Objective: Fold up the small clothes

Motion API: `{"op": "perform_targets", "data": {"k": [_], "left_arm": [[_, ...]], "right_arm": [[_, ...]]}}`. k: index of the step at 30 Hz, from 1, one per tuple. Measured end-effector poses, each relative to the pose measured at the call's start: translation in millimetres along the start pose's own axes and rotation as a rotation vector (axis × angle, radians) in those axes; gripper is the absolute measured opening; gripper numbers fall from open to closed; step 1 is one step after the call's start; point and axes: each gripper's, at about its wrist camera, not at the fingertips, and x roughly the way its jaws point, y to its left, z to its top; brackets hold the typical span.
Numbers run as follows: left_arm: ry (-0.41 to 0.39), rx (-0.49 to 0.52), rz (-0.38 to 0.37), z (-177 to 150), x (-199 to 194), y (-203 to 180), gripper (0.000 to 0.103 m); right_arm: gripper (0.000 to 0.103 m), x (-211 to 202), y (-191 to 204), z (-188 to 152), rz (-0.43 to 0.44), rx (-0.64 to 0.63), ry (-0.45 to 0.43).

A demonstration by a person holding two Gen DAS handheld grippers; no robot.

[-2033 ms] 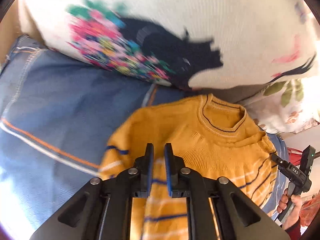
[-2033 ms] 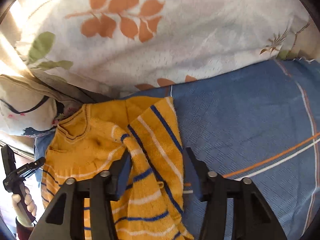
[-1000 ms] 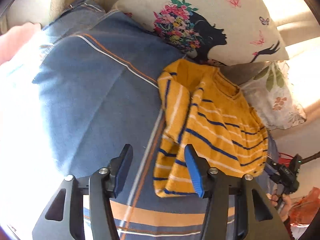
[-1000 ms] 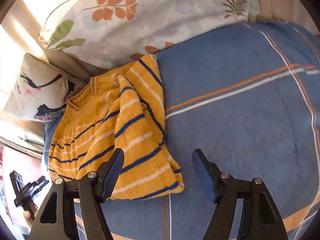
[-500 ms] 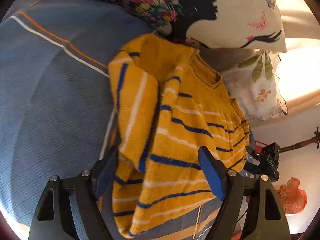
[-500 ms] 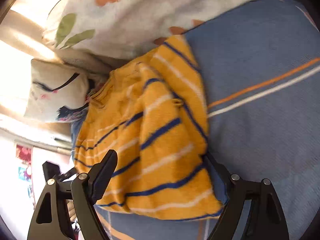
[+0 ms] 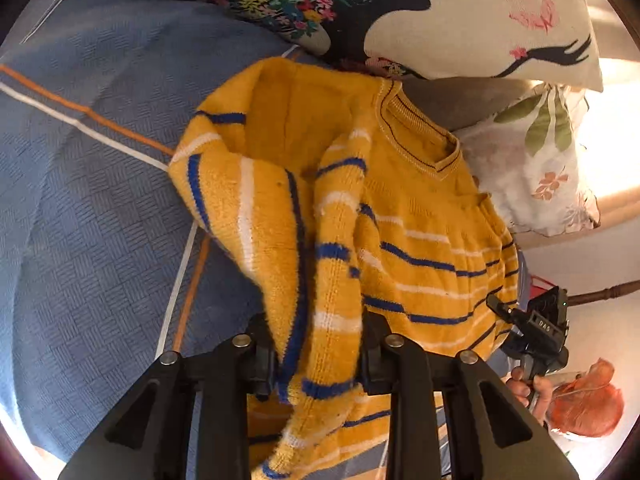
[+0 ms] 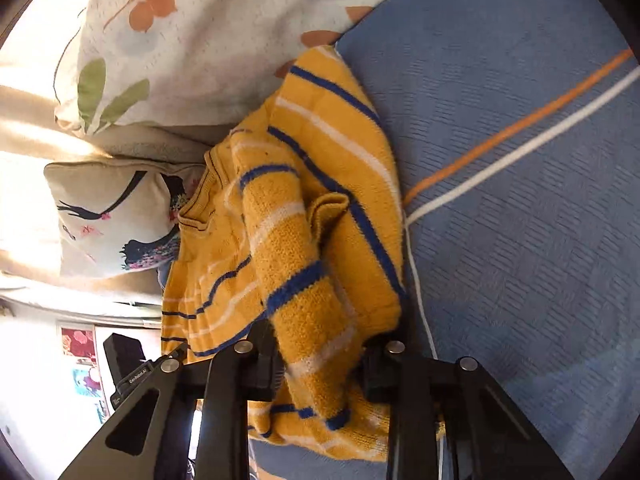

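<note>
A small yellow sweater point(image 7: 400, 216) with blue and white stripes lies on a blue bedspread point(image 7: 92, 208), collar toward the pillows, both sleeves folded over its body. My left gripper point(image 7: 318, 354) has its jaws closed in on the sweater's bottom hem, fabric bunched between them. My right gripper point(image 8: 320, 360) grips the sweater point(image 8: 320, 208) at the hem on its other side, fabric filling the gap. The right gripper also shows in the left wrist view point(image 7: 536, 332), and the left one in the right wrist view point(image 8: 136, 368).
A pillow with a black silhouette and flowers point(image 7: 440, 8) and a leaf-print pillow point(image 8: 200, 32) lie against the sweater's collar end. The bedspread point(image 8: 520, 220) has orange and white stripes. The bed edge and room floor lie beyond the sweater.
Both grippers, open and above the bedspread a second ago, have come down onto the sweater's bottom hem and narrowed their jaws on it. The hem fabric is now bunched and lifted.
</note>
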Motion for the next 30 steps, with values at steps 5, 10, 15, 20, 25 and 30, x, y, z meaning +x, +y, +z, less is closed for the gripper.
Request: {"op": "perform_targets", "data": {"k": [5,10,15,20,25,30], "left_arm": [[-0.016,-0.011,0.006,-0.8,-6.3,-2.0,0.027],[-0.030,0.018,0.011,-10.9,-31.4,-9.9,0.025],[-0.012,-0.008,-0.005,-19.7,-44.5,-5.5,0.024],[0.009,-0.047,0.006,-20.9,-41.3,4.4,0.025],[0.031,-0.075,0.063,1.4,-18.8,3.1,0.033],[-0.010,-0.045,0.091,10.5,-25.1,-5.1,0.034]], "right_arm": [[0.030,-0.4,28.5,0.5,-0.114,-0.147,0.005],[0.027,-28.4,42.6,-8.6,-0.043,-0.174,0.009],[0.023,-43.2,16.8,-25.9,0.046,-0.067,0.052],[0.024,-43.2,-8.6,-43.0,0.014,-0.025,0.044],[0.061,-50.4,-10.4,-23.9,-0.168,-0.082,-0.084],[0.075,-58.3,-0.3,-20.4,-0.210,-0.161,-0.114]]}}
